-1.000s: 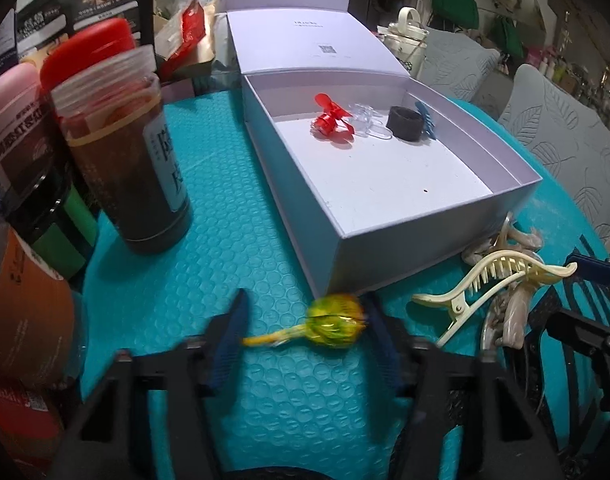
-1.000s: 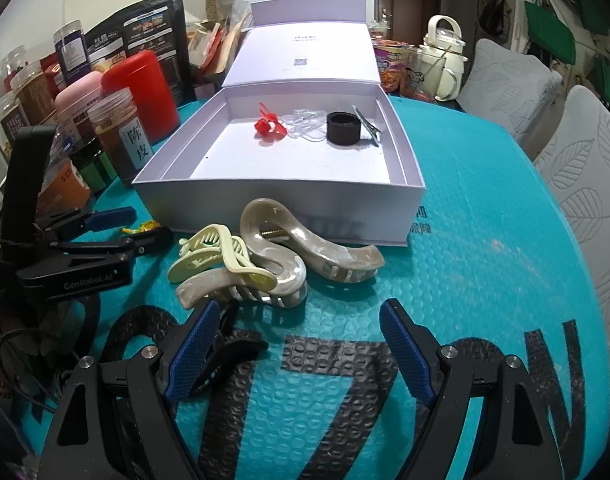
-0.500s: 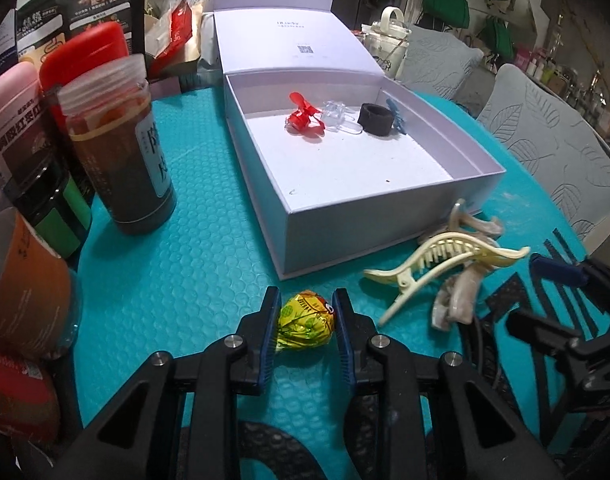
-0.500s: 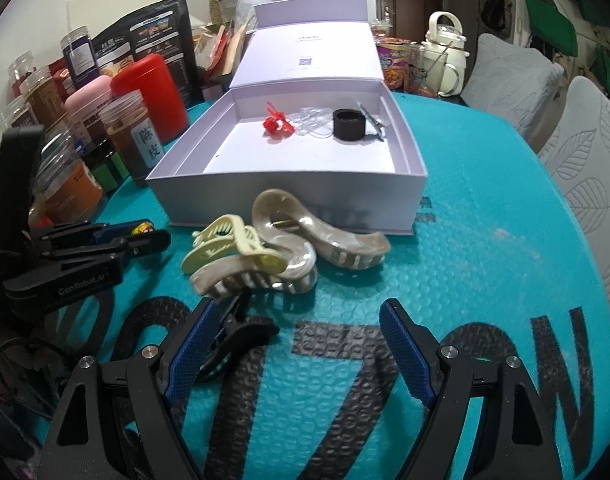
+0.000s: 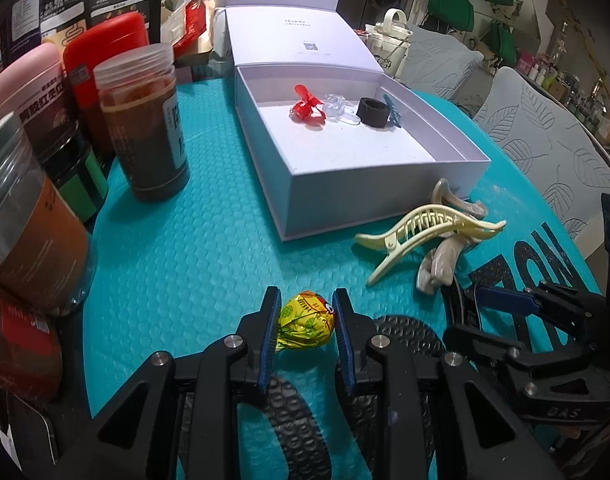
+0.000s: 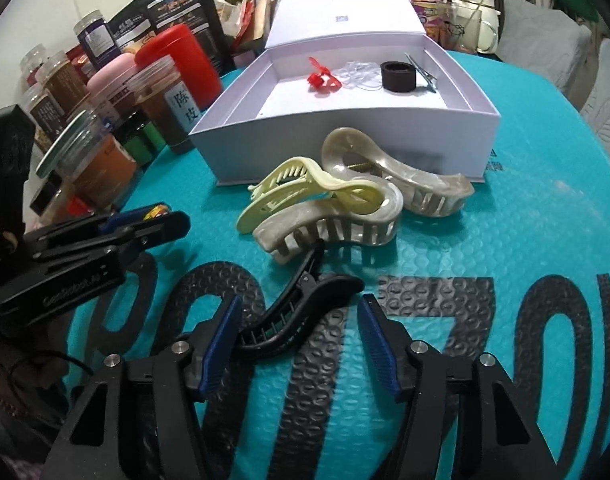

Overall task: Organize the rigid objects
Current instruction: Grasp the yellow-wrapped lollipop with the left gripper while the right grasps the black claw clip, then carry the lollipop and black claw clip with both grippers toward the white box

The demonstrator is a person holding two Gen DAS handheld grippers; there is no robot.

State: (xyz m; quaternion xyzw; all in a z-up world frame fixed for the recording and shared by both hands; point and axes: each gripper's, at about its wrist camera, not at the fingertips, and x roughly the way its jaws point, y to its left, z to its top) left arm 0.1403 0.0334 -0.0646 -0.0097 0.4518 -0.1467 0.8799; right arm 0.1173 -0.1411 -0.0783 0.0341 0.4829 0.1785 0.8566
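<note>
While your left gripper (image 5: 305, 334) clenches the foil-wrapped candy (image 5: 306, 325) between its blue pads, near the mat's front edge, your right gripper (image 6: 299, 342) has just been closing around the black hair clip (image 6: 301, 312); only its left pad seems to touch the clip, and the right pad stands clear, so nothing is gripped there yet. You have the candy pinched across its round body, which I judge keeps the slippery wrapper from squirming; its twisted tail points back toward you. The black clip lies on the dark lettering of the teal mat (image 6: 505, 232), its long axis slanting from near-left to far-right, so I think the pads would meet it near one end, not squarely across. Just beyond, the yellow clip (image 6: 305, 188) rests on top of two pearly claw clips (image 6: 345, 220), lying roughly left to right beside the front wall of the white box (image 6: 345, 140). Inside the box, along its far wall, small things already sit in a row: a red clip (image 6: 323, 78), clear bands (image 6: 359, 74), a black ring (image 6: 398, 76).
</note>
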